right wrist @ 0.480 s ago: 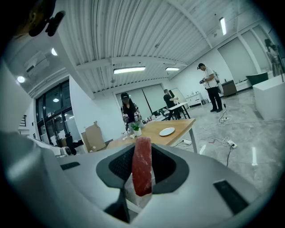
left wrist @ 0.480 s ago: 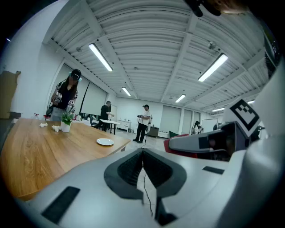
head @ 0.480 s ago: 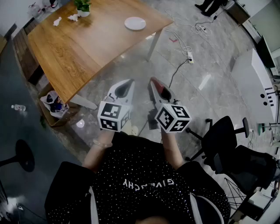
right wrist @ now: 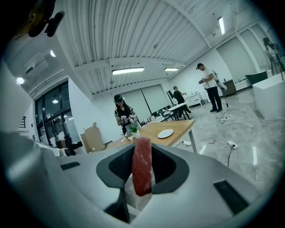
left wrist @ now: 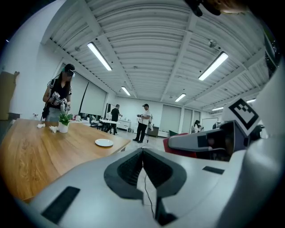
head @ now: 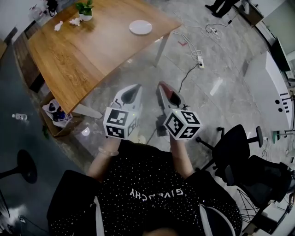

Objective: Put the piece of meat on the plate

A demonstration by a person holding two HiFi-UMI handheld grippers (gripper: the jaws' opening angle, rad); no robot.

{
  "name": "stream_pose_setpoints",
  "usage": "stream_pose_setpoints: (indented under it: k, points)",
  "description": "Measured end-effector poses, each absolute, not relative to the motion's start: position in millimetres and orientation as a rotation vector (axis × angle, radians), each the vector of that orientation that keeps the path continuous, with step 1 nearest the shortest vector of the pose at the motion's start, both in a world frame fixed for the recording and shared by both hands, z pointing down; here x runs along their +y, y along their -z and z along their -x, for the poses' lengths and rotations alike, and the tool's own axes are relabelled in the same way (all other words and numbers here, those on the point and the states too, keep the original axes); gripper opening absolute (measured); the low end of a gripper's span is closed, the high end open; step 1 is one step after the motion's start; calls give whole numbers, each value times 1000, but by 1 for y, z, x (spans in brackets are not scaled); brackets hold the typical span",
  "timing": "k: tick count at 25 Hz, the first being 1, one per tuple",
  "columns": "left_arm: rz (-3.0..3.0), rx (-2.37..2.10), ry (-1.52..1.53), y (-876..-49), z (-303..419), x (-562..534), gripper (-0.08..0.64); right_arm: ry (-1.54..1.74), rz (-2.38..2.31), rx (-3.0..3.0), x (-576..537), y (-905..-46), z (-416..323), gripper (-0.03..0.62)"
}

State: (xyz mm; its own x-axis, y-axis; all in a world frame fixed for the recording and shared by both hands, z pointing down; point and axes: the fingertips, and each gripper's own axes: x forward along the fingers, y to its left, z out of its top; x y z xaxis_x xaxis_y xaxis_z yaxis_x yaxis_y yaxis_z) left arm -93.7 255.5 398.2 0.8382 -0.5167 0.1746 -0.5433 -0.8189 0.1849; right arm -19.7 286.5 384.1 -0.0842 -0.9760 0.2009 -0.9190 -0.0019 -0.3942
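Note:
The piece of meat [right wrist: 142, 165], a dark red slab, stands upright between the jaws of my right gripper [right wrist: 142, 149], which is shut on it. In the head view the meat [head: 173, 98] shows as a red strip inside the right gripper [head: 162, 88], held in front of the person's body over the grey floor. Beside it, my left gripper [head: 133, 92] is shut with nothing in it; its tips [left wrist: 143, 150] meet. The white plate [head: 140, 27] lies near the far corner of the wooden table [head: 83, 55], well ahead of both grippers. It also appears as plate [left wrist: 104, 142] and plate [right wrist: 165, 133].
A potted plant [head: 84, 9] and white scraps stand at the table's far end. A box of rubbish [head: 57, 110] sits under the table's near edge. Cables and a power strip [head: 199, 60] lie on the floor, and black office chairs [head: 239, 143] are to the right. People stand in the background [left wrist: 143, 122].

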Motion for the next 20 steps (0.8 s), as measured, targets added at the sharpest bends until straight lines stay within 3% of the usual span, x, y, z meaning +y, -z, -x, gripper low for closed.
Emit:
stream_pose_setpoints:
  k: [20]
  points:
    - [-2777,-804,-192,-399,22,159,11,744,2018,2111,194,-399,-39,98]
